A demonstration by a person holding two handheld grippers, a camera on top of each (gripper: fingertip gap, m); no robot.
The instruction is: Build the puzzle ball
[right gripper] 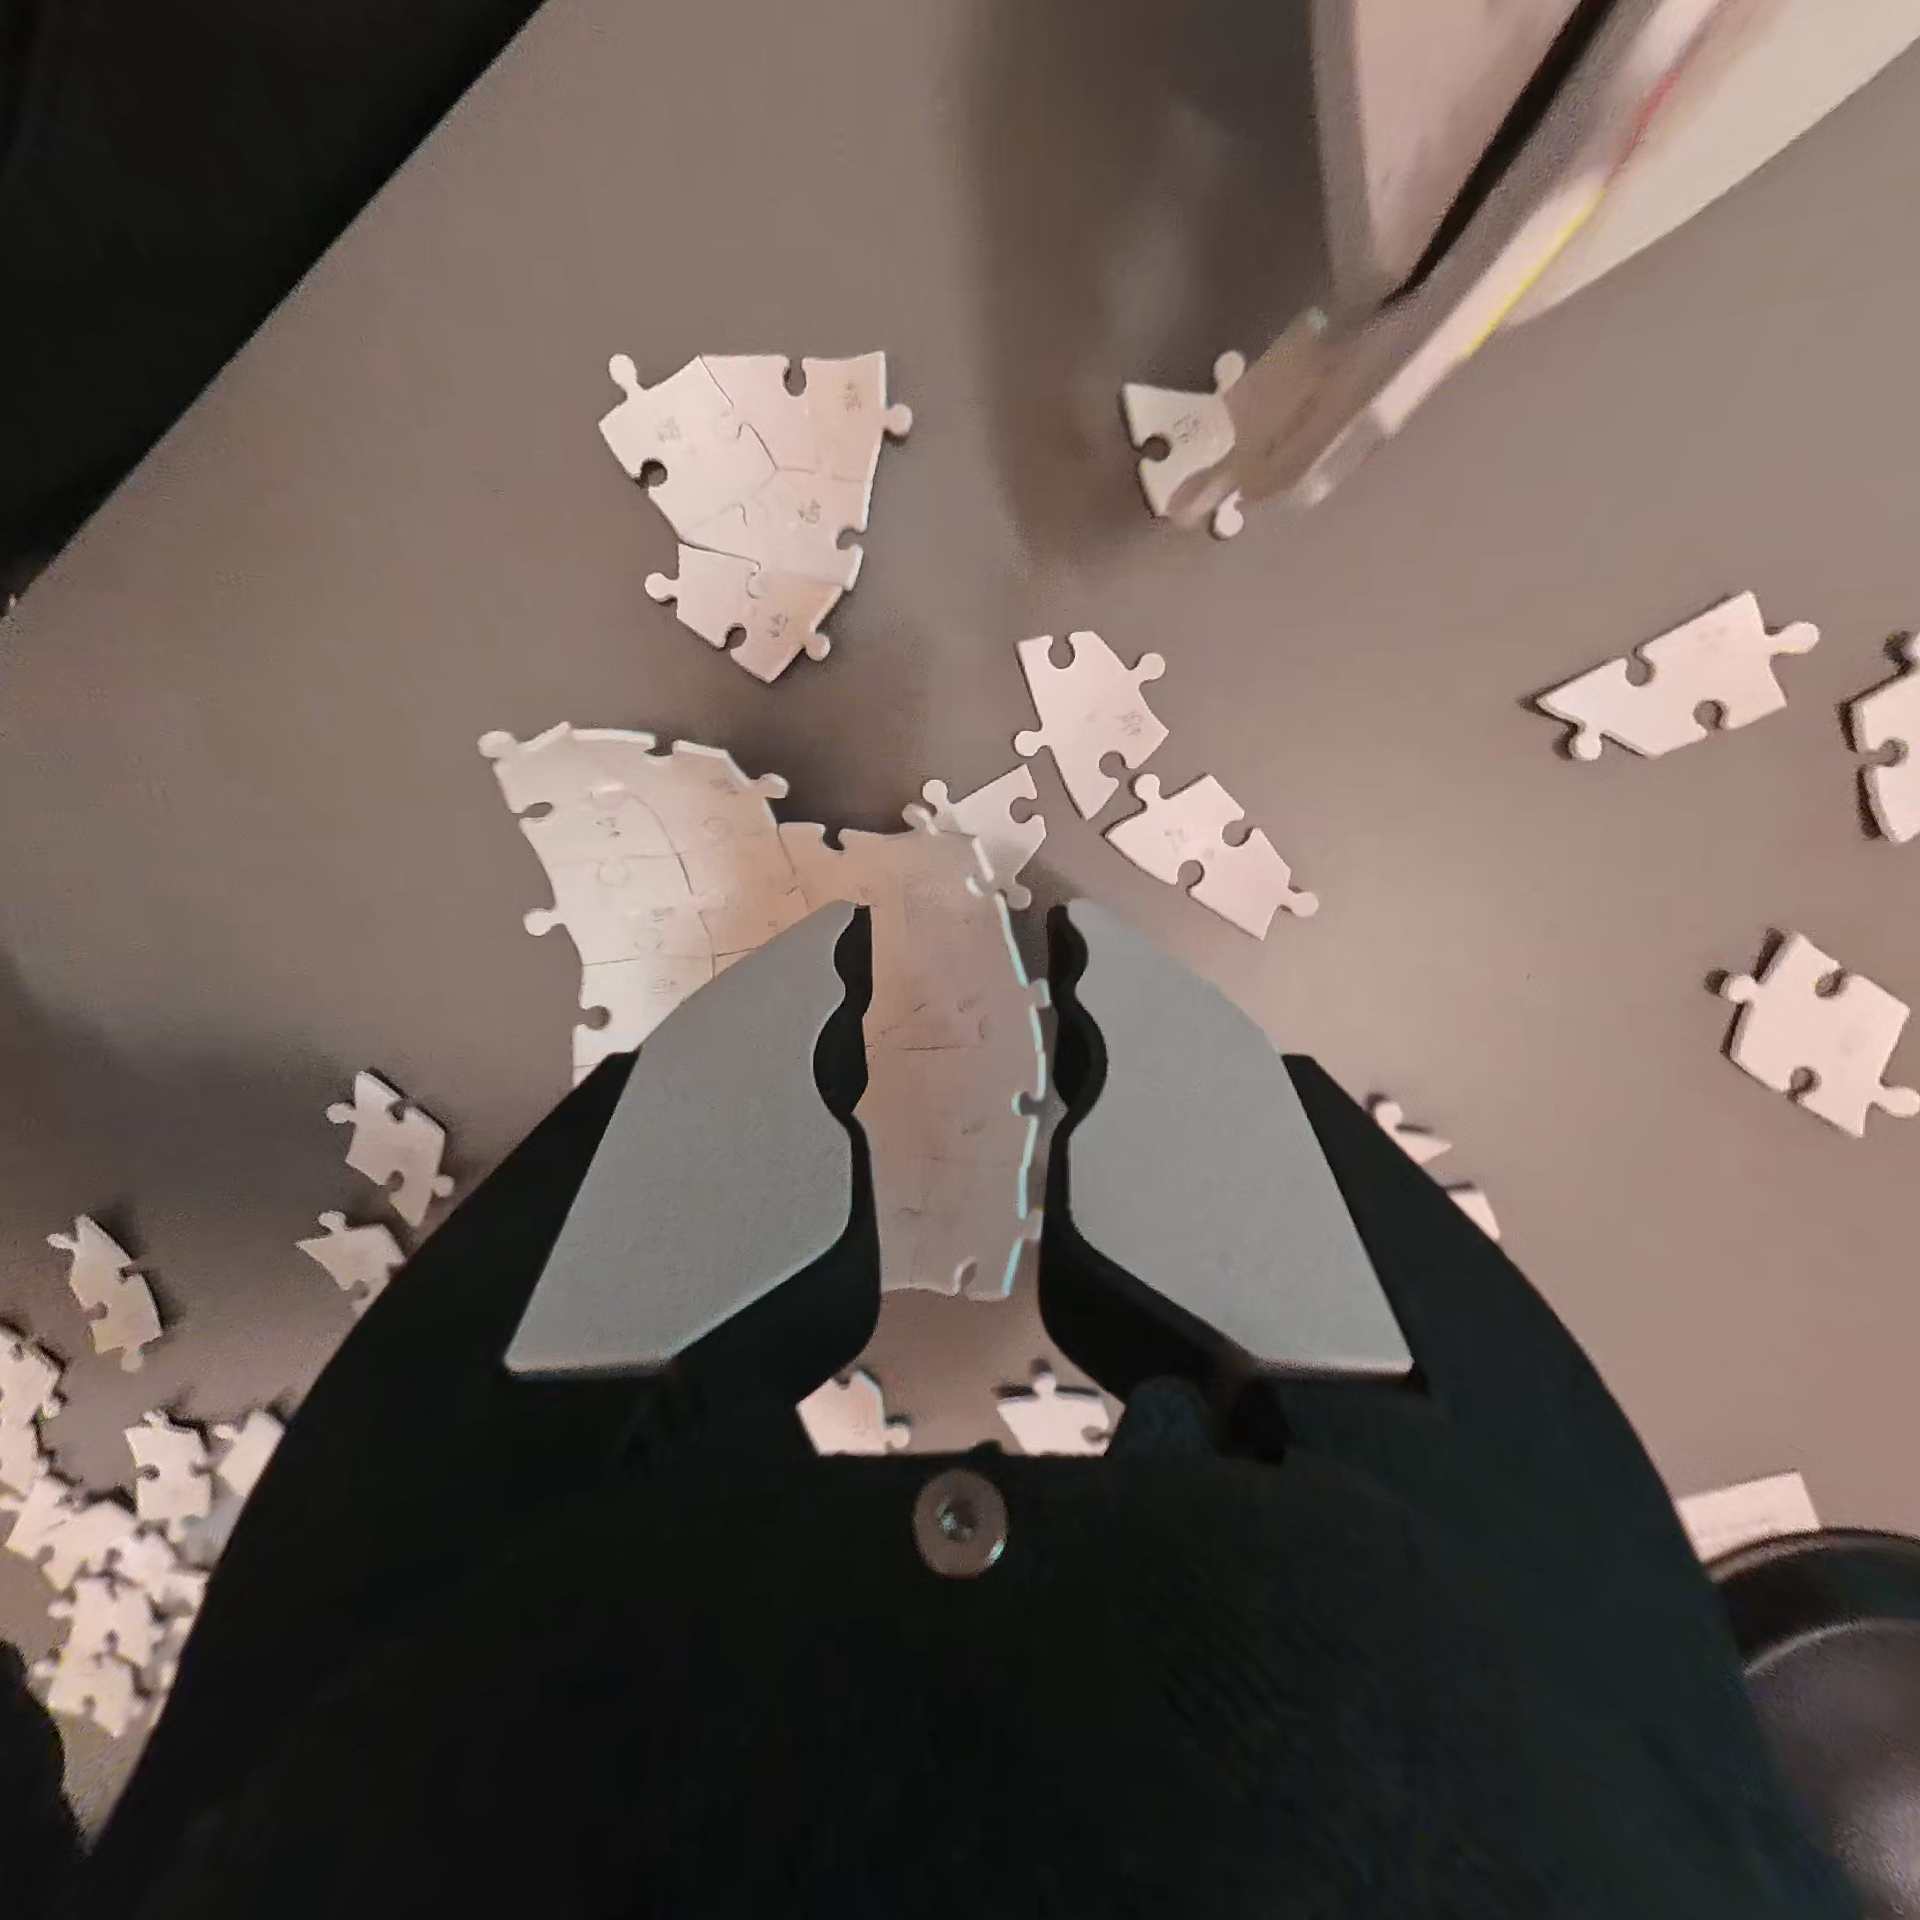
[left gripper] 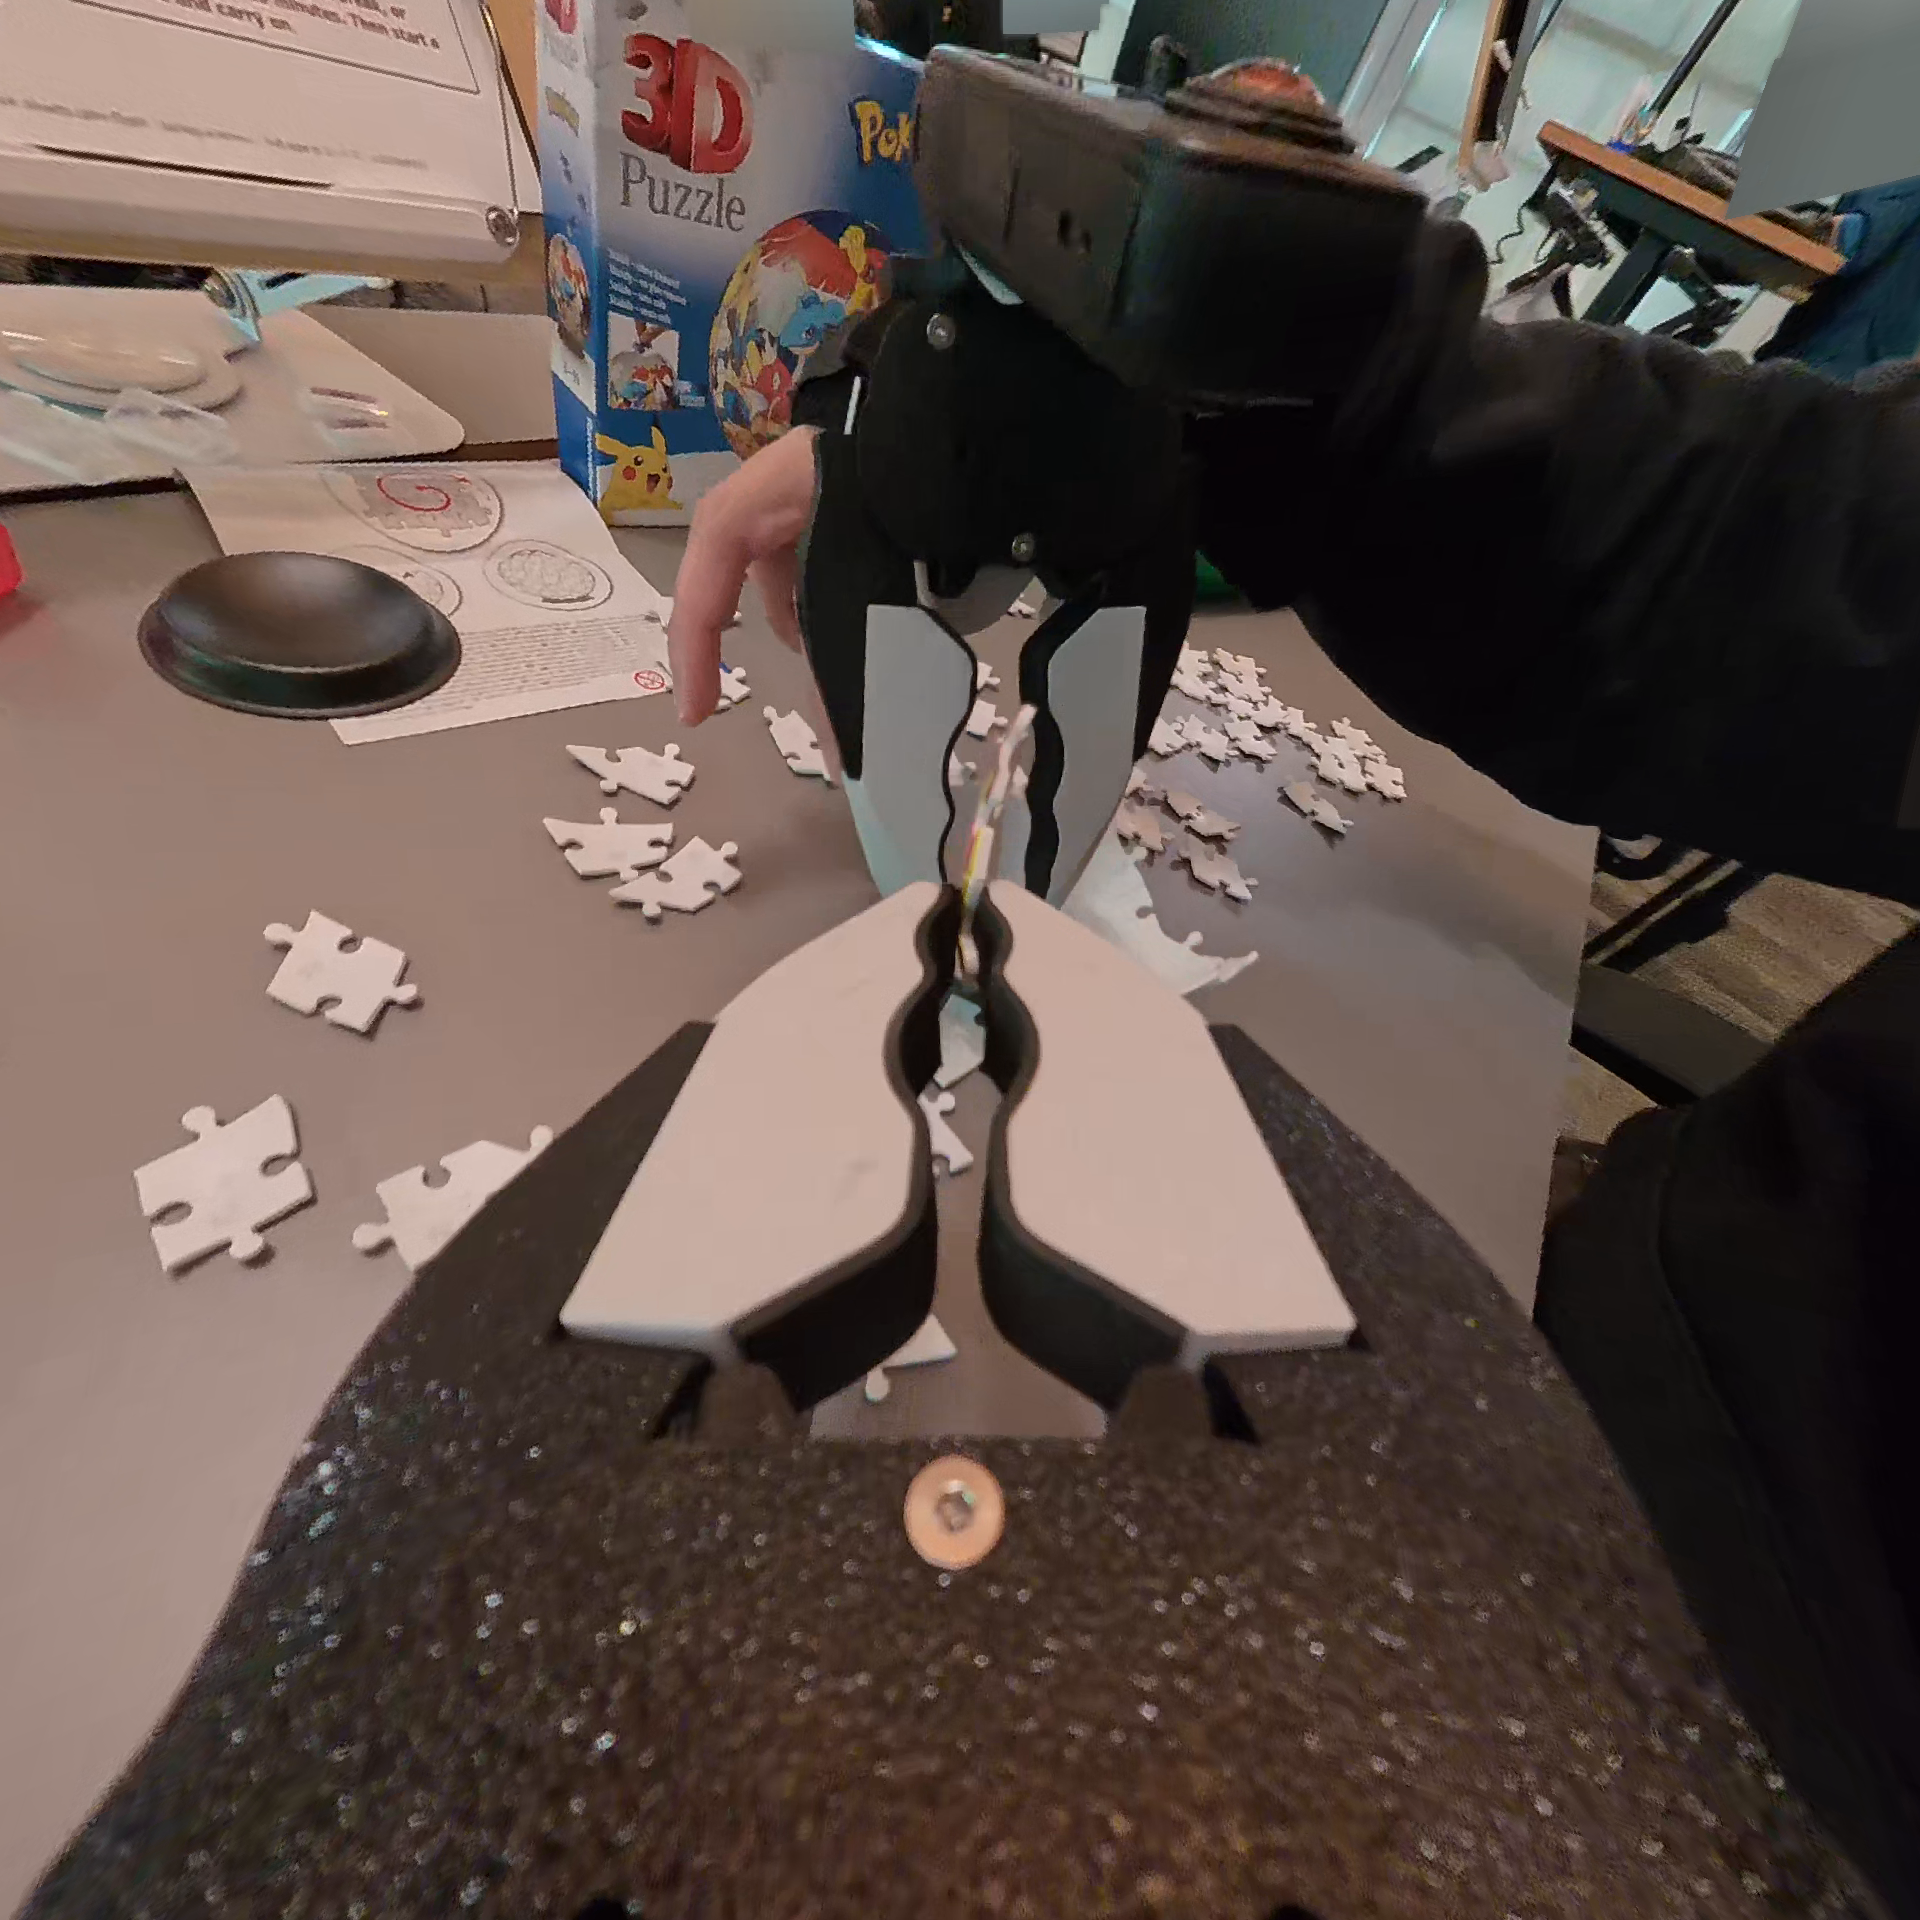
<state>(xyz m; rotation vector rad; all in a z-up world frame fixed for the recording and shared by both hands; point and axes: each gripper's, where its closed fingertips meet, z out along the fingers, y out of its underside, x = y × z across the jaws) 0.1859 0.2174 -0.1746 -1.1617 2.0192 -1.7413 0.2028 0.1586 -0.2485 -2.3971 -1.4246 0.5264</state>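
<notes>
My left gripper (left gripper: 966, 909) is shut on a thin white puzzle piece (left gripper: 992, 800), held edge-on with a coloured rim, and the piece sticks out past the tips. In the right wrist view the left gripper (right gripper: 1257, 457) is blurred at the top right, with that piece (right gripper: 1179, 442) poking from its tips. My right gripper (right gripper: 956, 914) points down at the grey table (right gripper: 1455, 312), open. Its fingers straddle a curved strip of joined white pieces (right gripper: 945, 1091), with a gap at the right pad. It also shows in the left wrist view (left gripper: 982, 868), just beyond my left tips.
Loose white pieces (left gripper: 634, 831) lie scattered, with a heap (left gripper: 1268, 727) at the right. A joined cluster (right gripper: 758, 499) lies farther off. A puzzle box (left gripper: 707, 260), an instruction sheet (left gripper: 499, 582) and a black dish (left gripper: 296, 634) stand at the back left. The table edge (left gripper: 1569, 987) is close on the right.
</notes>
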